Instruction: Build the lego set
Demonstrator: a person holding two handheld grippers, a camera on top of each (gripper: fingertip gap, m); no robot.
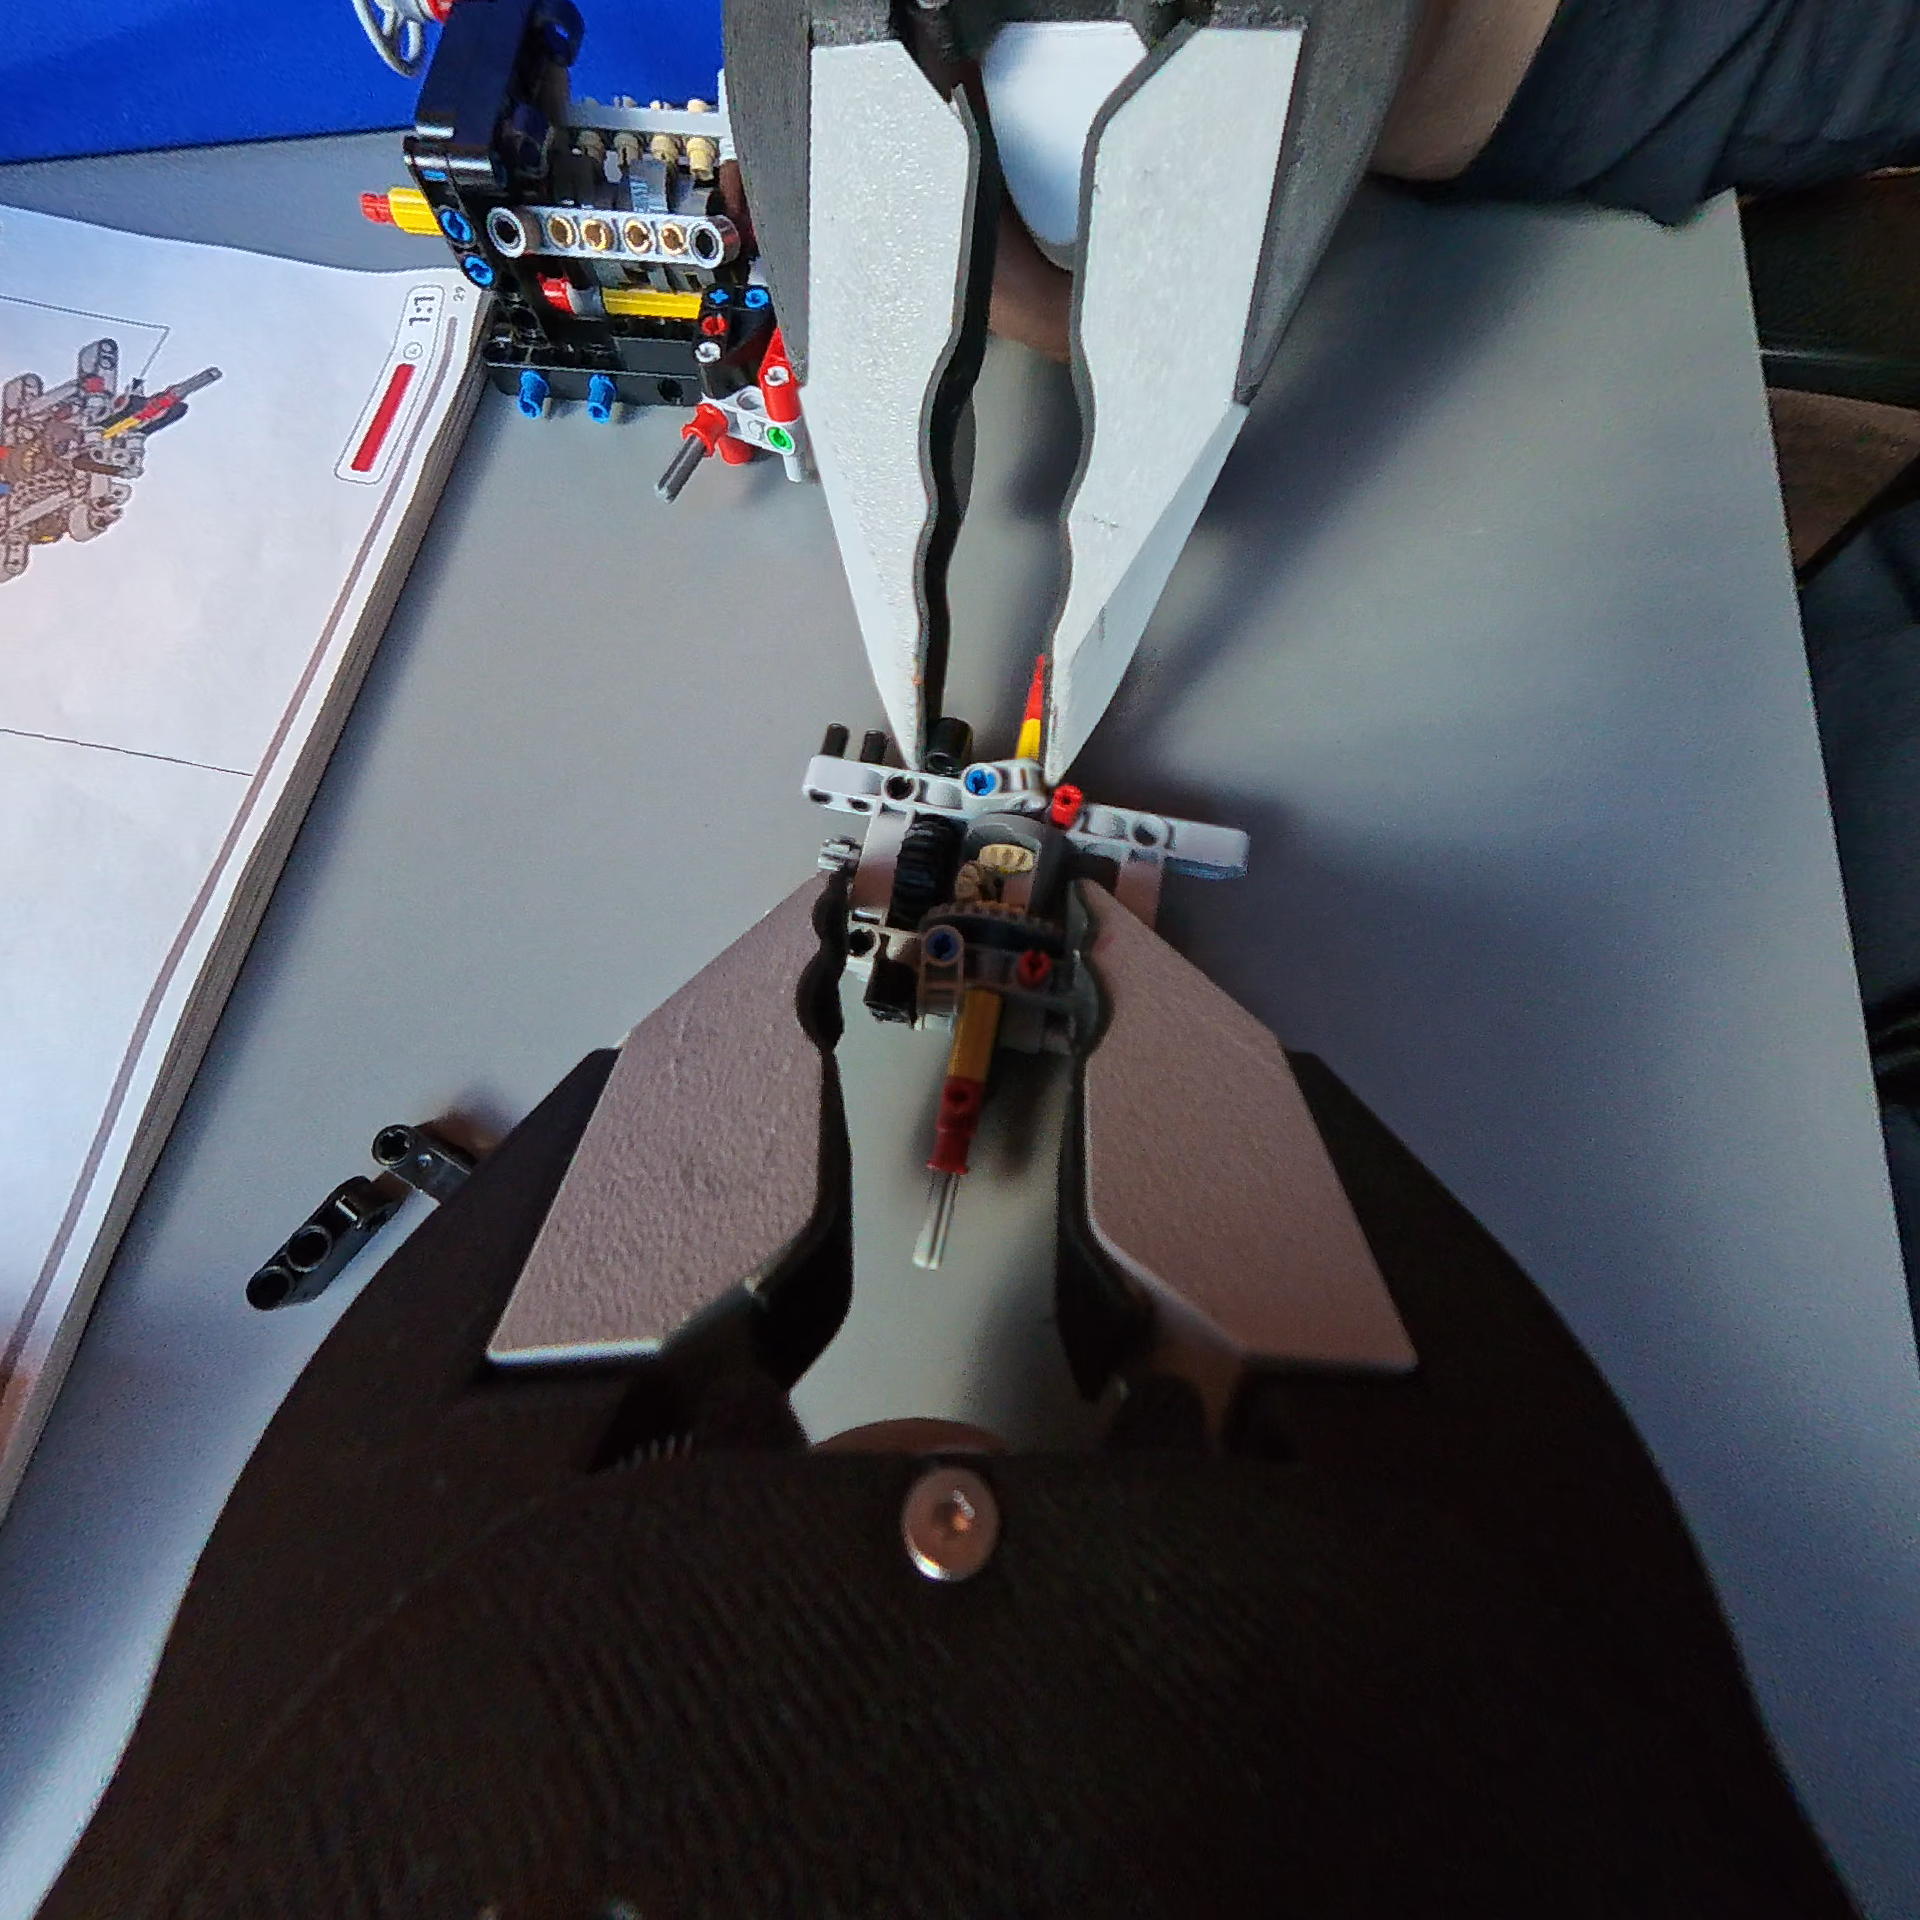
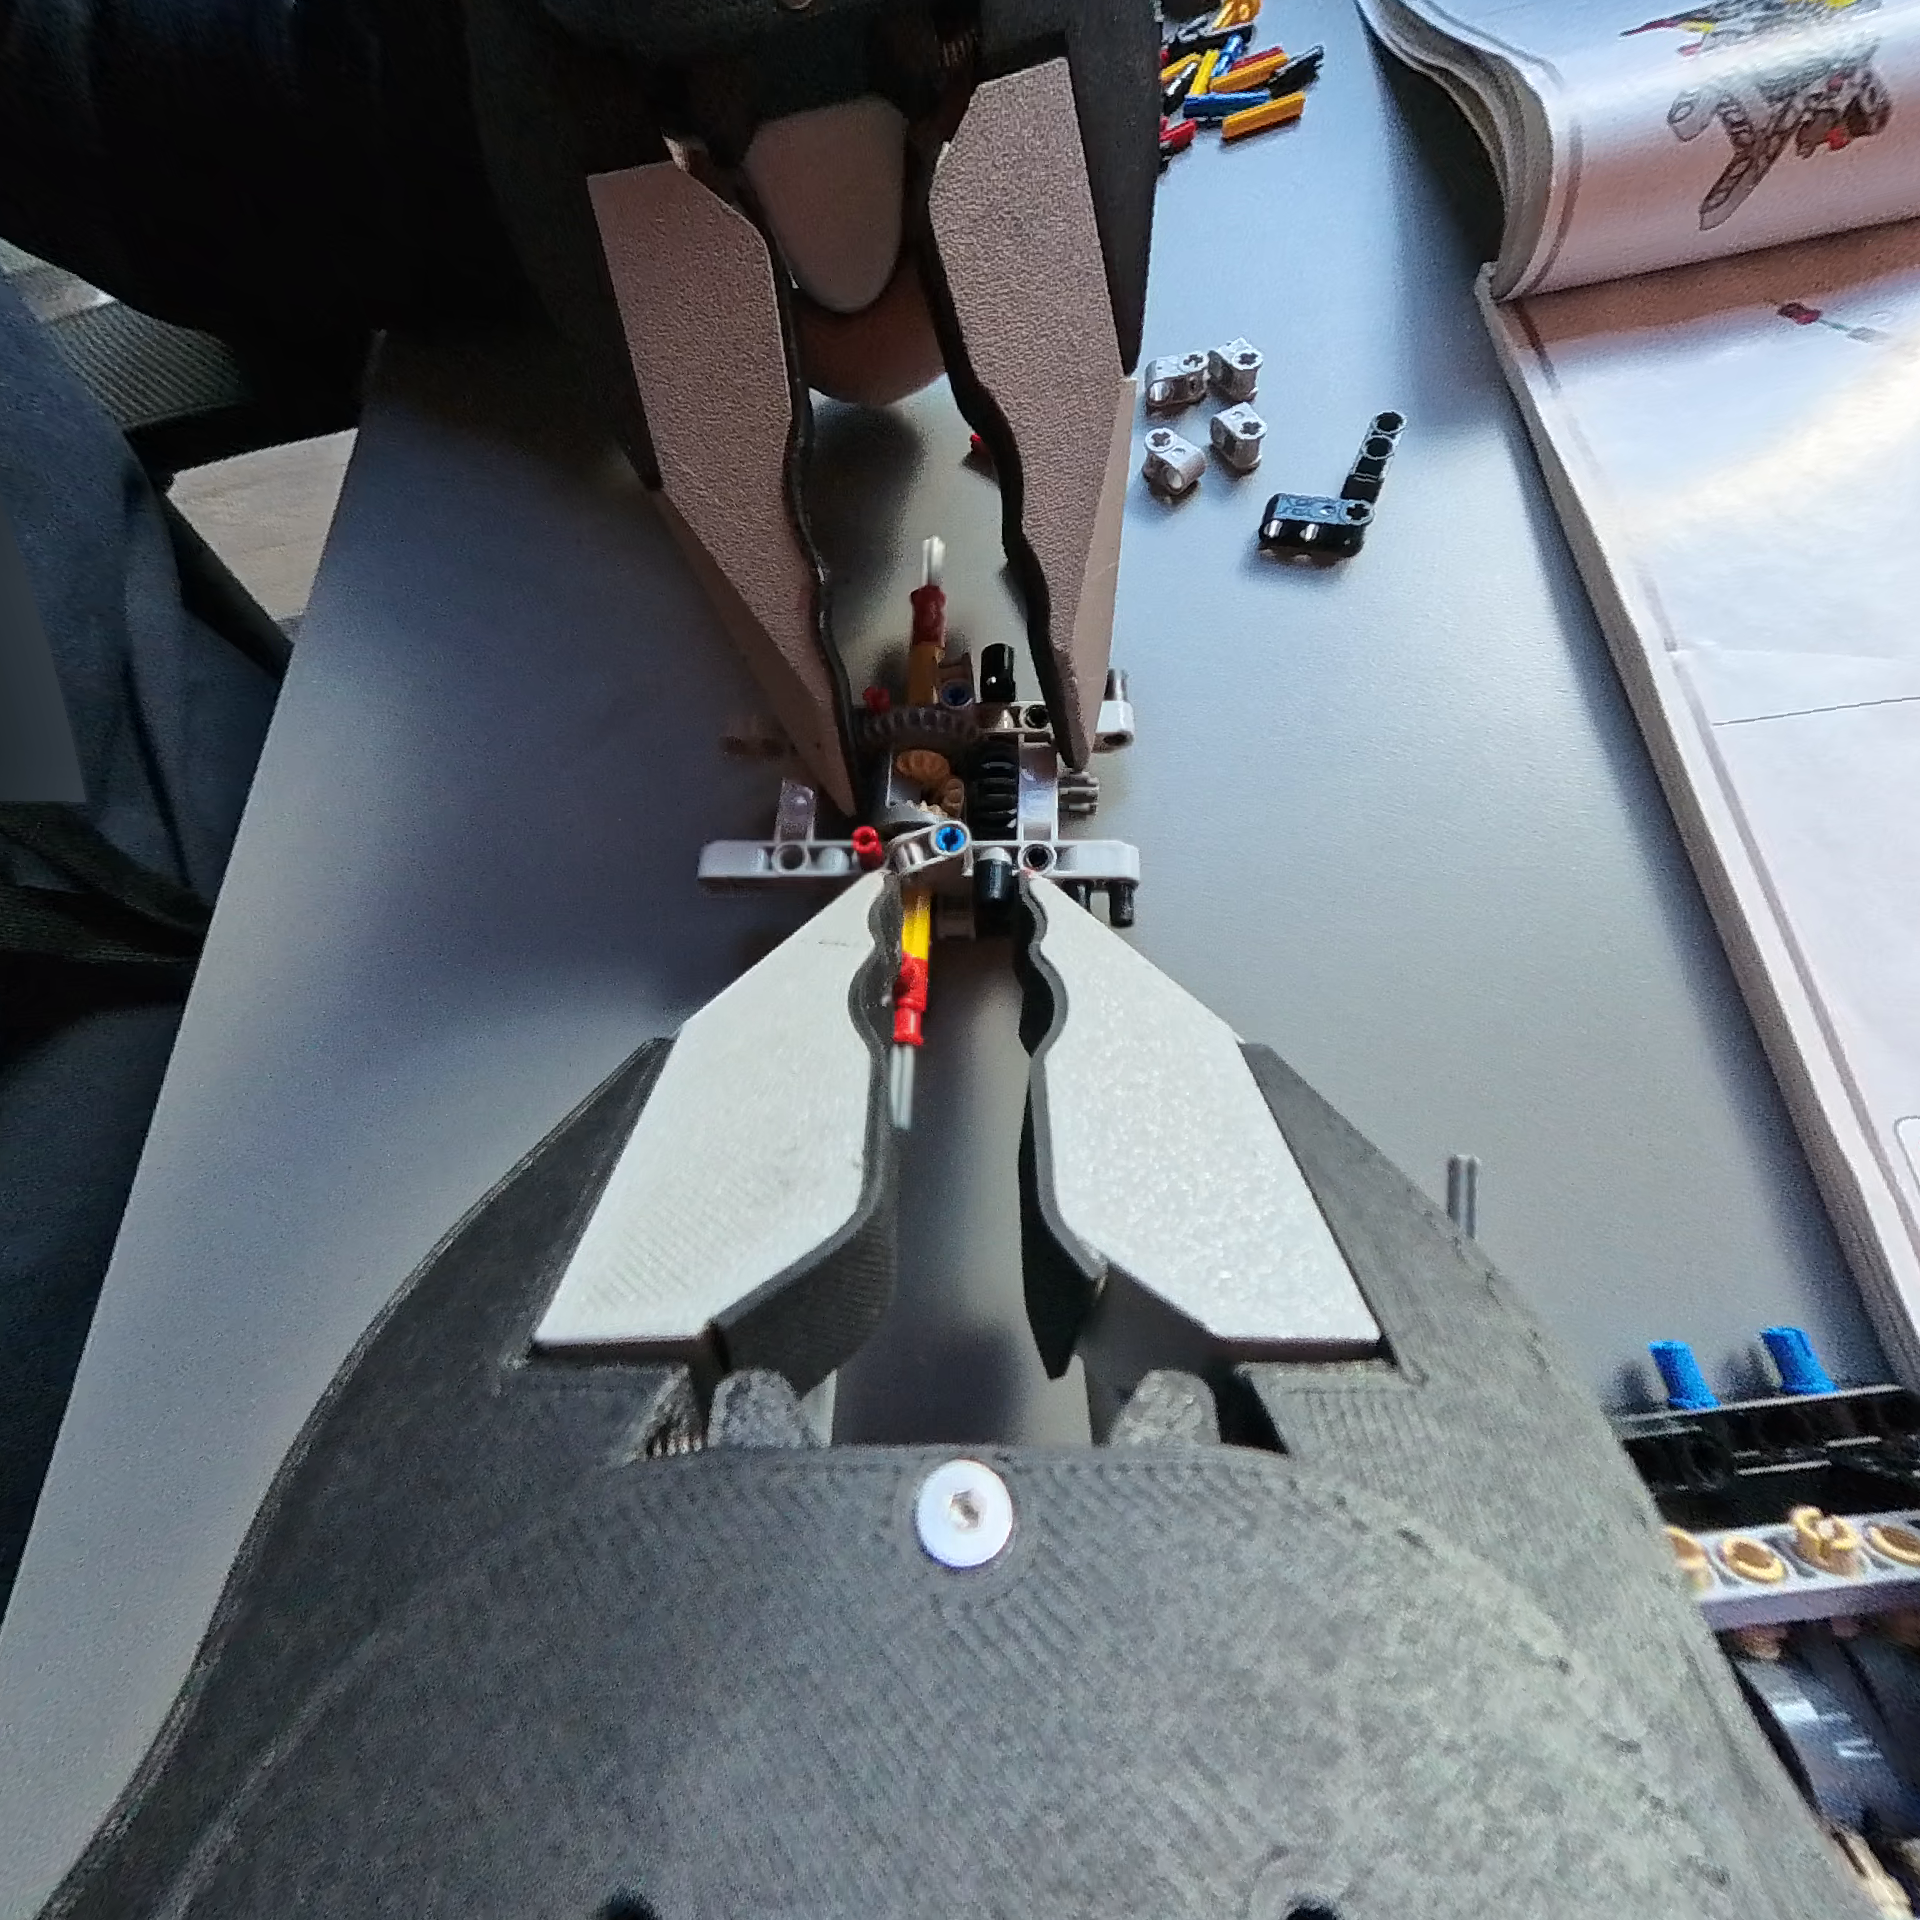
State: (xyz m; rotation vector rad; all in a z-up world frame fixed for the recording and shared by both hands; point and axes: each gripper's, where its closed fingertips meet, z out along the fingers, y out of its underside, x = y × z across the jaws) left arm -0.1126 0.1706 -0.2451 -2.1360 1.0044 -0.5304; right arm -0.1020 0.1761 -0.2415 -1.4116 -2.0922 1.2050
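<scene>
A small gear assembly (image 1: 914, 862) with a light grey beam (image 1: 1174, 836), black and tan gears and a yellow-and-red axle (image 1: 971, 1049) sits between both grippers, just over the grey table (image 1: 1455, 623). My left gripper (image 1: 956, 883), with brownish fingers, is shut on the assembly's frame; the right wrist view shows it (image 2: 964, 781) clamping both sides. My right gripper (image 2: 954, 881), with white fingers, faces it and is closed on the beam end of the assembly (image 2: 997, 790). One pad lies against a second yellow-and-red axle (image 2: 912, 935), the other against a black pin (image 2: 992, 883).
A larger black build (image 1: 613, 270) stands at the back left, beside an open instruction booklet (image 1: 187, 540). Two black connectors (image 1: 332, 1226) lie near my left gripper. Grey connectors (image 2: 1205, 416), loose coloured pins (image 2: 1236, 83) and a thin grey axle (image 2: 1463, 1195) lie on the table. Less than 4 cm separates the two grippers' tips.
</scene>
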